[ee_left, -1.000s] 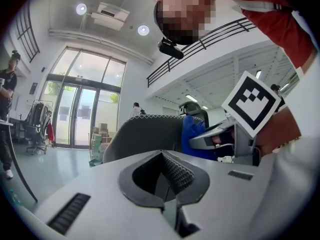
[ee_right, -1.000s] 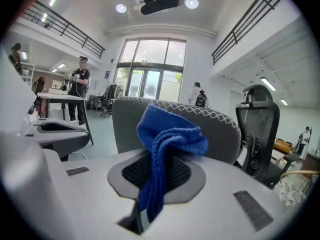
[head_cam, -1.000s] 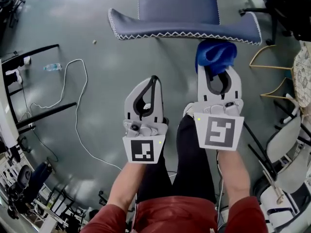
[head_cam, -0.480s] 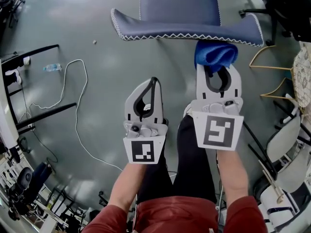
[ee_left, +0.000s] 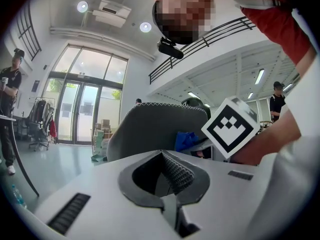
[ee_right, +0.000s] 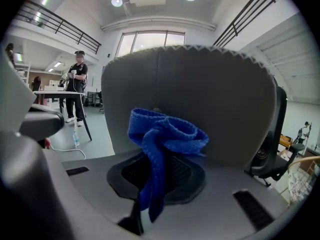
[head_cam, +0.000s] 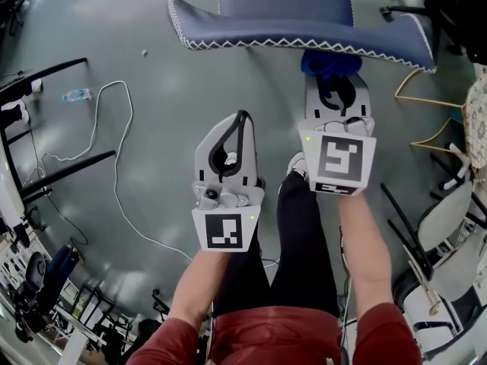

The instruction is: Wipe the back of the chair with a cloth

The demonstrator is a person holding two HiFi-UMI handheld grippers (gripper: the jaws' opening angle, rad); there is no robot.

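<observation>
My left gripper (head_cam: 242, 119) hangs clenched on nothing, short of the chair back (head_cam: 289, 33). To its right, my right gripper (head_cam: 332, 78) pinches the blue cloth (head_cam: 326, 61), bunched just beside the back's stitched edge; I cannot tell whether they touch.

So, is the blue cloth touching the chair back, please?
Cannot tell: the right gripper view shows the cloth overlapping the chair back, with neither contact nor gap plainly visible.
</observation>
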